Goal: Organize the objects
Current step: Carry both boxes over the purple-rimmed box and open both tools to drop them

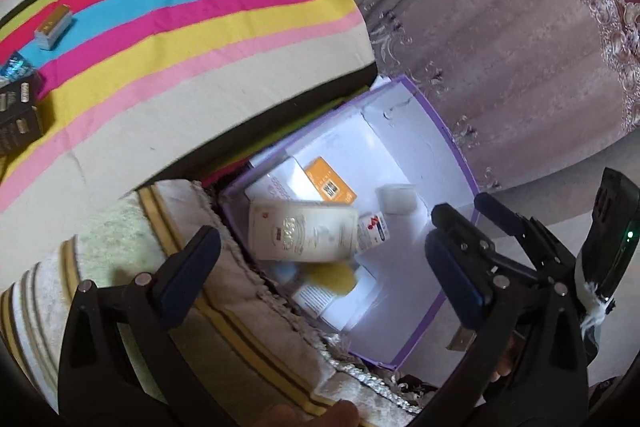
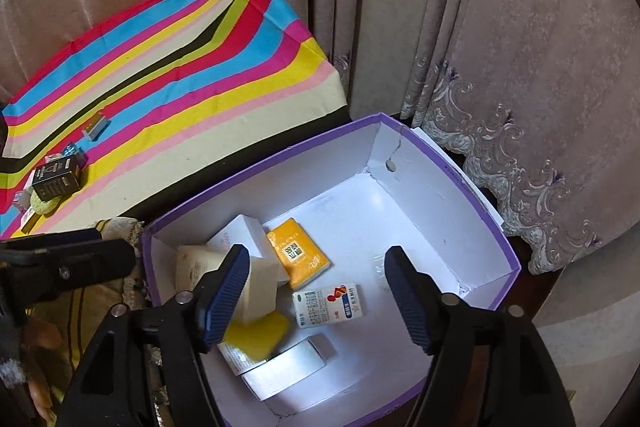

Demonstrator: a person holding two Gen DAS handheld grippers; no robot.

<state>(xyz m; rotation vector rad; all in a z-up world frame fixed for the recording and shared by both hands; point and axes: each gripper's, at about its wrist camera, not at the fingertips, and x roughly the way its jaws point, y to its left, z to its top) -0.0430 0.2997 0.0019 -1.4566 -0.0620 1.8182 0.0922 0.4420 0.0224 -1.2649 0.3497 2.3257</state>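
Note:
A purple-edged cardboard box (image 2: 452,163) with a white inside stands on the floor and holds several small packs: an orange pack (image 2: 298,253), a white carton with red and blue print (image 2: 328,305), a yellow sponge (image 2: 256,337) and a cream carton (image 1: 302,235). The cream carton looks loose in the air between the open fingers of my left gripper (image 1: 320,259), over the box (image 1: 424,151). My right gripper (image 2: 316,295) is open and empty above the box. It also shows in the left wrist view (image 1: 472,219).
A striped cloth (image 2: 168,67) covers a table left of the box. On it lie a gold-topped small box (image 1: 54,27), black boxes (image 2: 56,179) and a green sponge (image 2: 42,205). A fringed towel (image 1: 168,247) lies beside the box. Curtains (image 2: 520,47) hang behind.

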